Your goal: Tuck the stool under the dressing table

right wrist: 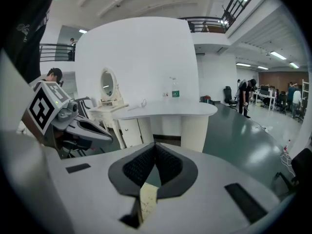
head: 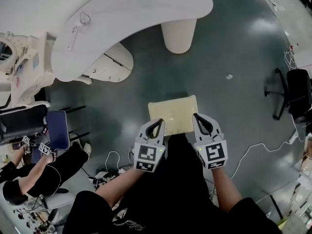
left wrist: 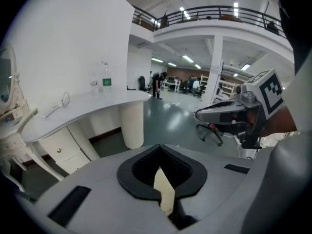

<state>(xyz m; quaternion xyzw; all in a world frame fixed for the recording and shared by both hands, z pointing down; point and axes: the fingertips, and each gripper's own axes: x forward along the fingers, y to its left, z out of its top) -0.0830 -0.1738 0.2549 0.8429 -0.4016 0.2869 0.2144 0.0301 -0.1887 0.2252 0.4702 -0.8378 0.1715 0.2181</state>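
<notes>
The stool (head: 173,113) has a pale yellow cushion and stands on the grey-green floor just ahead of me, apart from the white curved dressing table (head: 146,13). My left gripper (head: 156,124) is shut at the cushion's near left corner. My right gripper (head: 199,117) is shut at the near right corner. In each gripper view a sliver of cushion (left wrist: 164,188) (right wrist: 147,199) shows below the closed jaws, with the dressing table (left wrist: 87,106) (right wrist: 165,108) beyond. Nothing shows gripped between either pair of jaws.
The table's round pedestal leg (head: 178,33) and drawer unit (head: 111,62) stand under its top. A seated person (head: 34,174) is at the left, with cables (head: 109,172) on the floor. A black office chair (head: 292,94) is at the right.
</notes>
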